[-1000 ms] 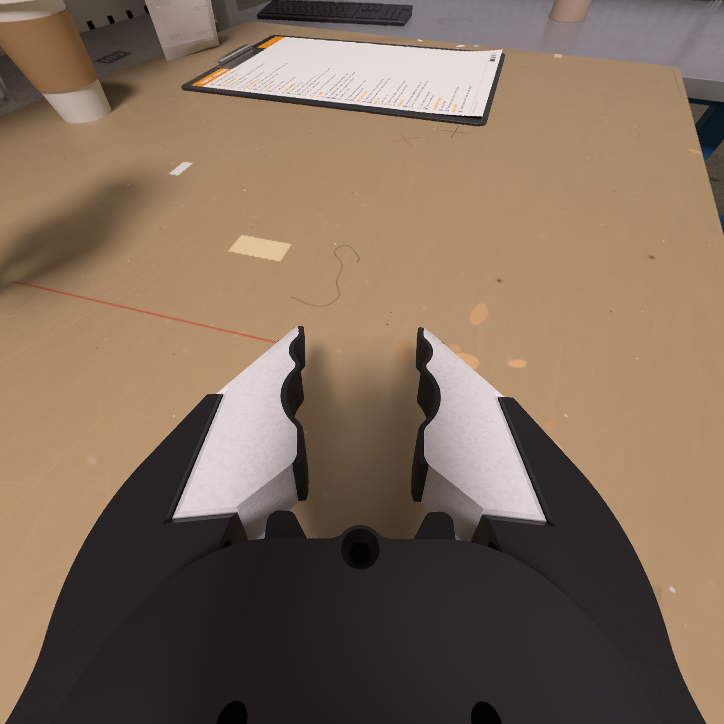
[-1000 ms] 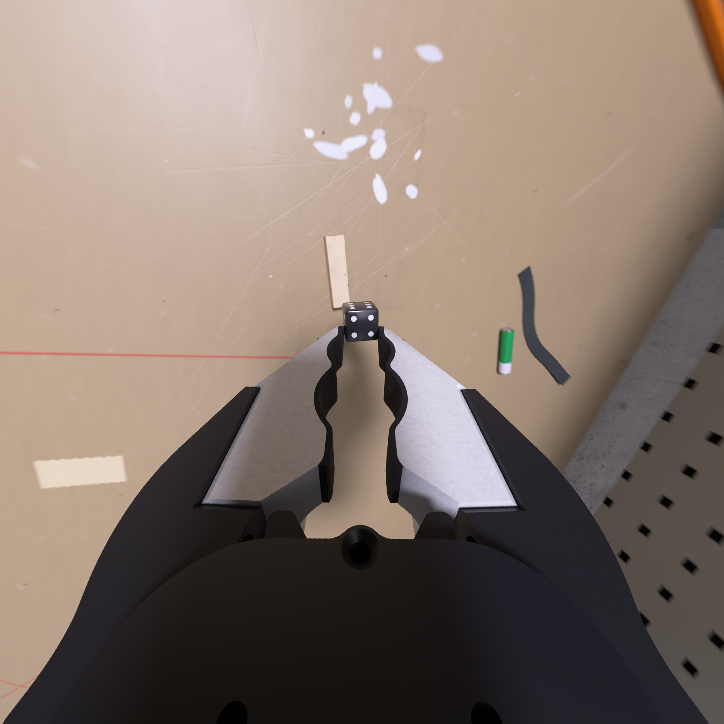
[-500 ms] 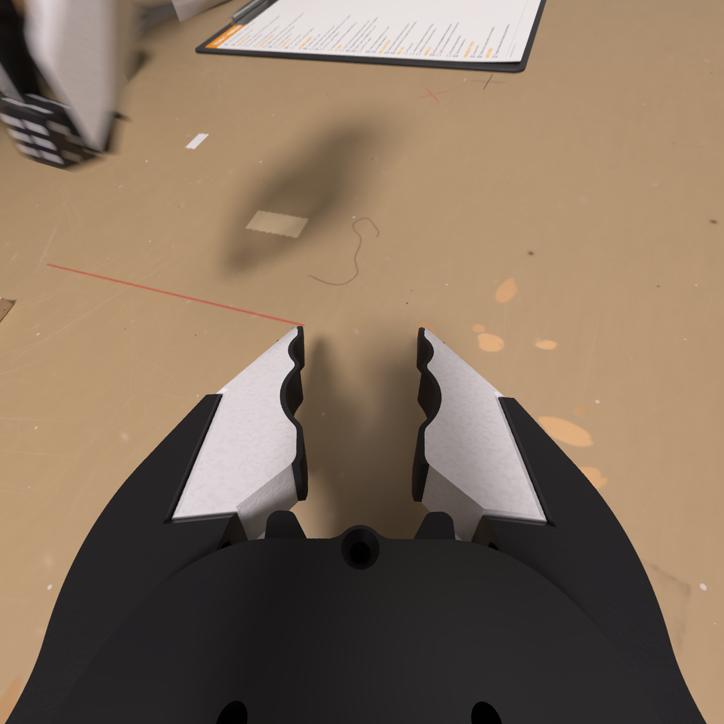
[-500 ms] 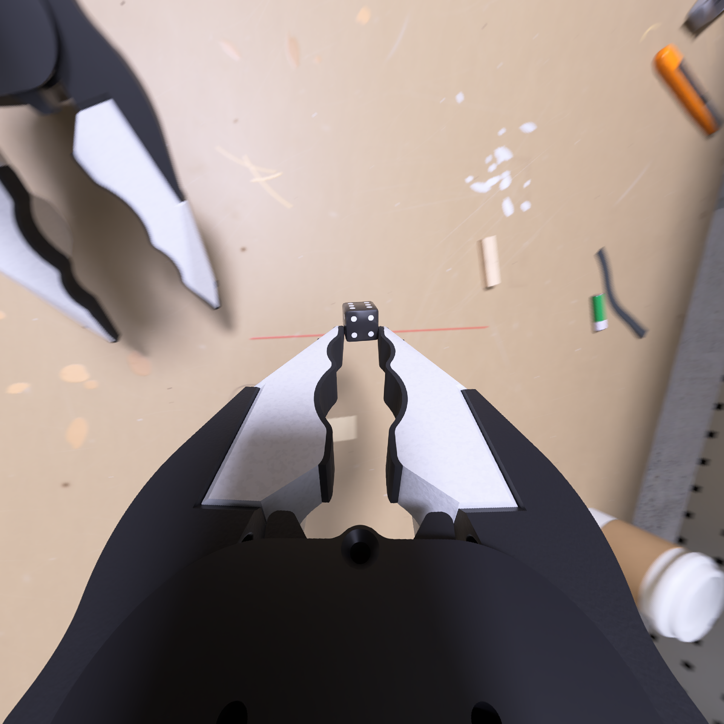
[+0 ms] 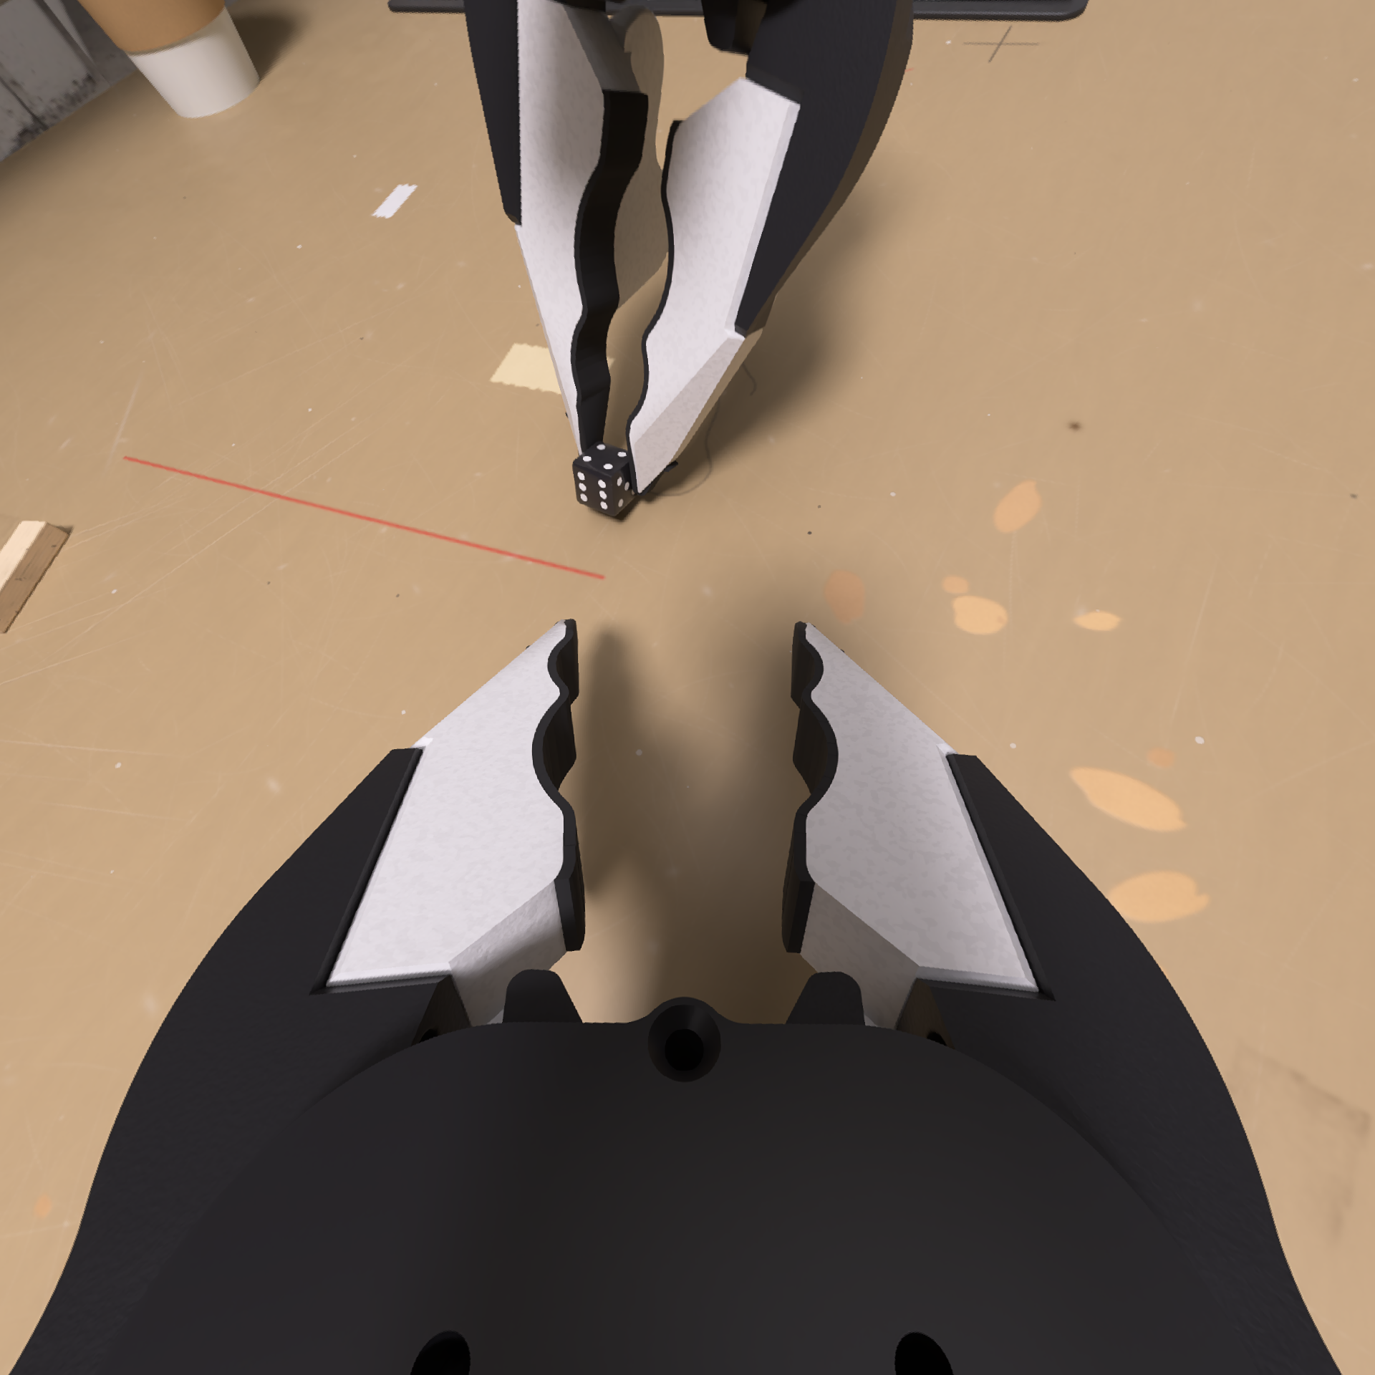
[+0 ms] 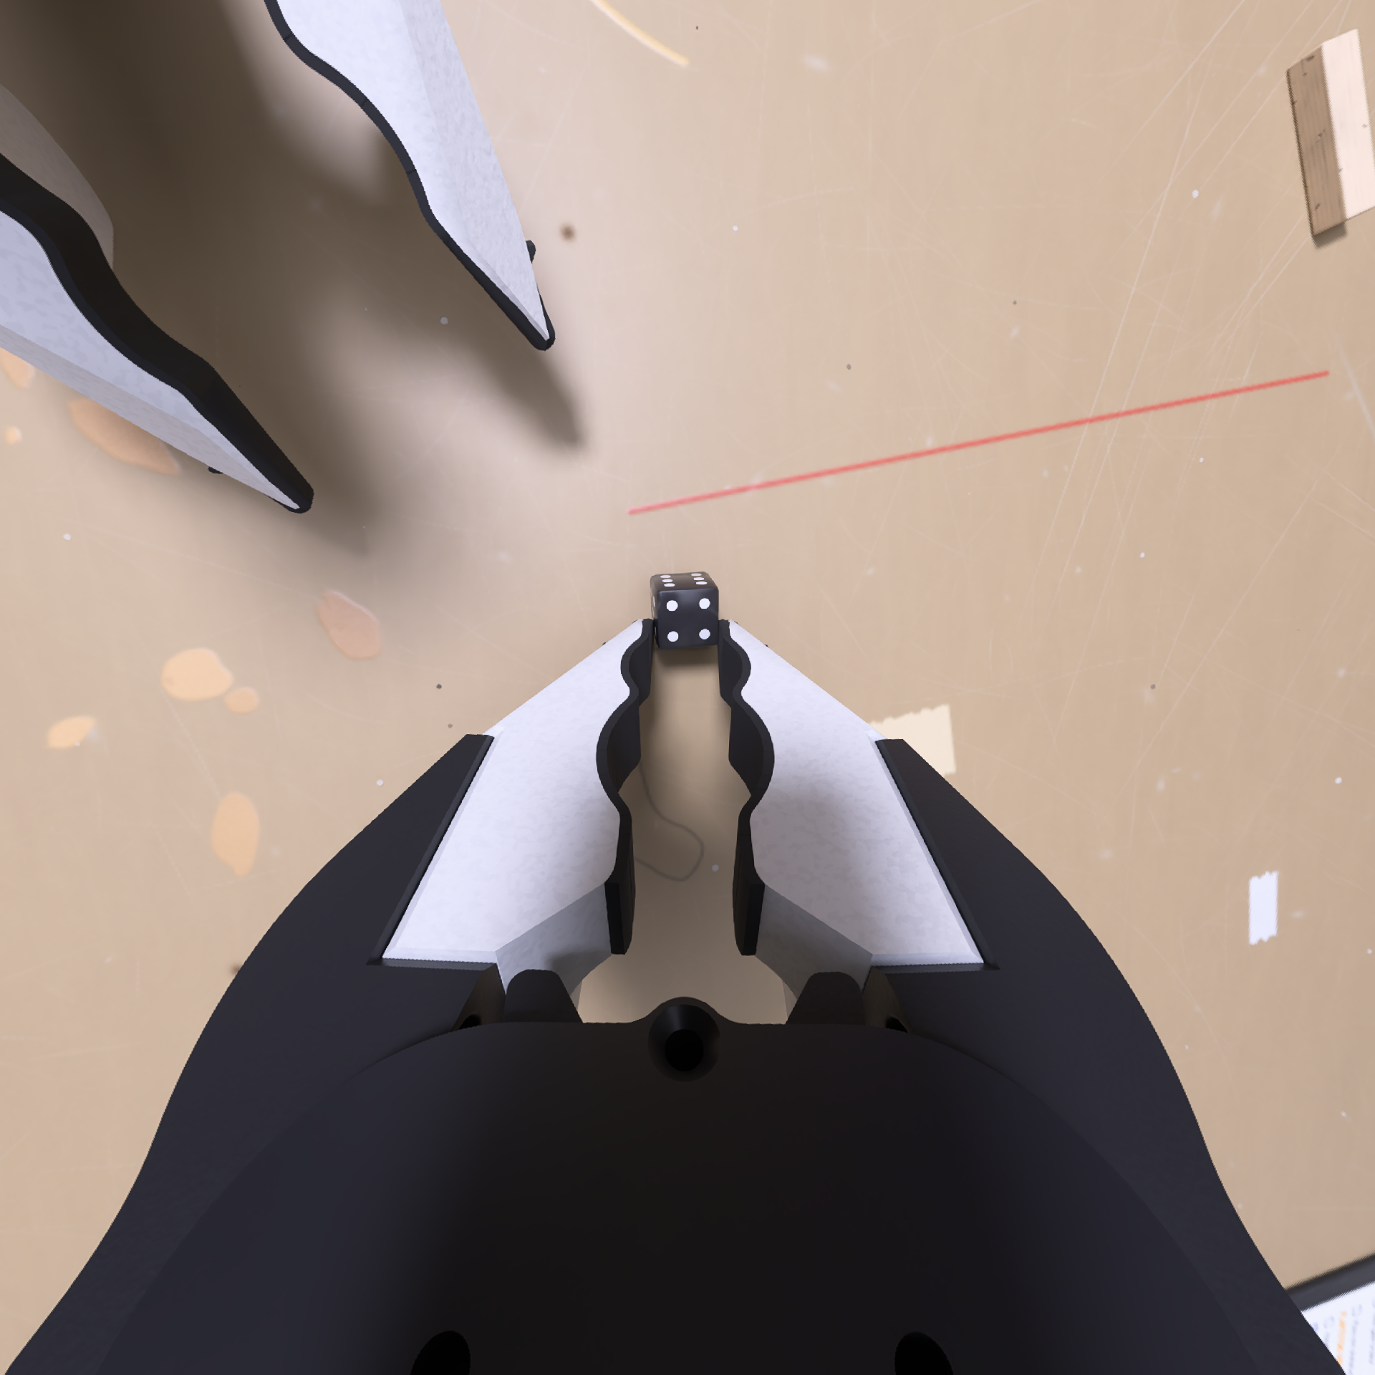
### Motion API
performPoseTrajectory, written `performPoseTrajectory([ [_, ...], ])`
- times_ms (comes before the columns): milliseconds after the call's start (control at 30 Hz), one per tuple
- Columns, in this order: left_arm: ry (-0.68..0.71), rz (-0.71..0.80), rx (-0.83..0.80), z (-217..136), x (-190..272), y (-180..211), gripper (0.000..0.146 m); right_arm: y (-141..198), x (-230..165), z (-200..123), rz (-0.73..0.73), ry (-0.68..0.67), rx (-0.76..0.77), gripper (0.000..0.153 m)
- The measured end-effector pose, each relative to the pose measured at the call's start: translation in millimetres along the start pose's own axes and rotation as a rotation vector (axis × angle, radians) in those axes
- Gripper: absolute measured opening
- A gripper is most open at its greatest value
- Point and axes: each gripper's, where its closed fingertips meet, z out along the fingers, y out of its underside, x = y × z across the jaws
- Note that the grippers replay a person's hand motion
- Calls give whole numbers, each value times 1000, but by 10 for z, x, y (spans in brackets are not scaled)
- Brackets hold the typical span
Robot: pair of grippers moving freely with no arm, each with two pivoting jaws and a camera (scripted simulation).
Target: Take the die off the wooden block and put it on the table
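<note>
Fingertips of the right gripper are clamping the black die with white dots, holding it at the very ends of the two fingers. In the left wrist view this same gripper is pointing down toward the table, and the die is sitting low, close above the tan surface or touching it; I cannot tell which. The die is hanging just past the end of a thin red line drawn on the table.

The left gripper is holding nothing, and its two fingers are standing well apart with bare table between them. It is facing the right gripper, near to it, and in the right wrist view its white fingers are showing at the upper left.

The wooden block is lying flat on the table, well apart from the die, and nothing is resting on it. In the left wrist view the block is showing at the left edge.

Orange stains and a pale tape patch are marking the table. A paper cup is standing at the far left corner.
</note>
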Motion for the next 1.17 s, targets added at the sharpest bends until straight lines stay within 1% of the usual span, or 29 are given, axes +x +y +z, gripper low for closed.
performPoseTrajectory([
  [600,-2,-11,0,-36,-55,25,58,-26,31,38,7,23,32,17],
  [700,-1,-14,8,-48,-60,21,58,-25,38,36,15,26,32,38],
  [733,0,-16,11,-52,-63,20,58,-25,39,36,19,26,32,41],
  [1067,3,-22,22,-76,-70,16,58,-42,19,6,44,30,53,45],
  [1167,3,-26,22,-80,-73,18,58,-34,36,-42,91,50,58,45],
])
